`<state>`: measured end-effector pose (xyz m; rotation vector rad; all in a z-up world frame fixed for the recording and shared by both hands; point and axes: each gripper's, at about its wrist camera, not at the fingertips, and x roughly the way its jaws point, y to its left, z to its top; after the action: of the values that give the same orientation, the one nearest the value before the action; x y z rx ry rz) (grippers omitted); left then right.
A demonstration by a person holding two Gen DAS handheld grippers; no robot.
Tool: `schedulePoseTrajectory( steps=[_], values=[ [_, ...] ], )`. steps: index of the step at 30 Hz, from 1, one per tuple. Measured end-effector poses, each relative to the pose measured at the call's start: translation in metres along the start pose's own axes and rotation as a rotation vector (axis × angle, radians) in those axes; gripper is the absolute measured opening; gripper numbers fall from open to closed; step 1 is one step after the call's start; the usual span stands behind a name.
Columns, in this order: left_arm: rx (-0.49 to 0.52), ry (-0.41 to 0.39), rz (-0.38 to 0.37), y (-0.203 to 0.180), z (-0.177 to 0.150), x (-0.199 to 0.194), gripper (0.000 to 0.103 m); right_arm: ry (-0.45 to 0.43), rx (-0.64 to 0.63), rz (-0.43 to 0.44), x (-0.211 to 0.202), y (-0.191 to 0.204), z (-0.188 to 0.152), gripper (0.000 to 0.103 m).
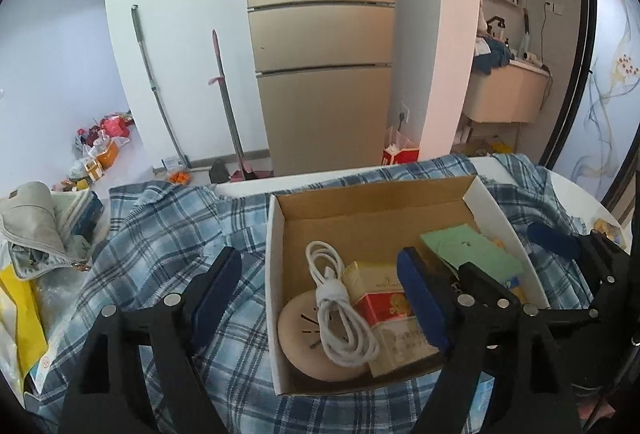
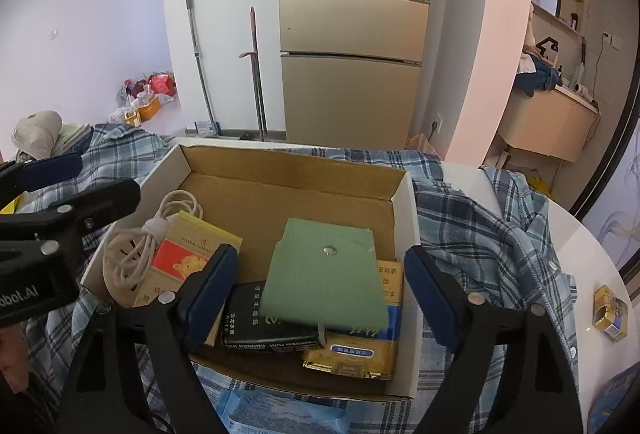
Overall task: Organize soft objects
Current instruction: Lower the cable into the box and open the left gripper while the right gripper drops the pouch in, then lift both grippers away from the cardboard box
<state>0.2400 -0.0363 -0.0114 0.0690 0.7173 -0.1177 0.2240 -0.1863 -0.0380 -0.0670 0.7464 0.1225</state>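
A blue plaid shirt [image 1: 160, 234] lies spread over the white table, also in the right wrist view [image 2: 488, 230]. A cardboard box [image 1: 276, 274] sits on it, holding a white cable [image 1: 340, 314], a round beige disc [image 1: 296, 330], cigarette packs [image 1: 384, 298] and a green pouch [image 2: 328, 274]. My left gripper [image 1: 324, 298] is open, straddling the box's left wall. My right gripper [image 2: 320, 298] is open, its fingers either side of the green pouch above the box [image 2: 404, 202]. Neither holds anything.
A grey pouch [image 1: 32, 226] and yellow bags [image 1: 20, 314] lie at the table's left. A small gold box [image 2: 610, 314] sits on bare table at the right. A blue packet [image 2: 280, 414] lies under the box's near edge. A fridge [image 1: 320, 54], mops and floor clutter stand beyond.
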Motion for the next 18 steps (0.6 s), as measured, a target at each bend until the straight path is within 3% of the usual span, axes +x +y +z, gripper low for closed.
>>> schedulePoseTrajectory(
  steps=[8, 18],
  values=[
    [0.015, -0.037, 0.005, -0.004, 0.003, -0.023, 0.082, -0.057, 0.023, -0.004, -0.021, -0.005, 0.009, 0.084],
    [0.003, -0.269, 0.01, -0.008, 0.013, -0.119, 0.082, -0.233, 0.007, -0.079, -0.092, 0.001, 0.017, 0.087]
  ],
)
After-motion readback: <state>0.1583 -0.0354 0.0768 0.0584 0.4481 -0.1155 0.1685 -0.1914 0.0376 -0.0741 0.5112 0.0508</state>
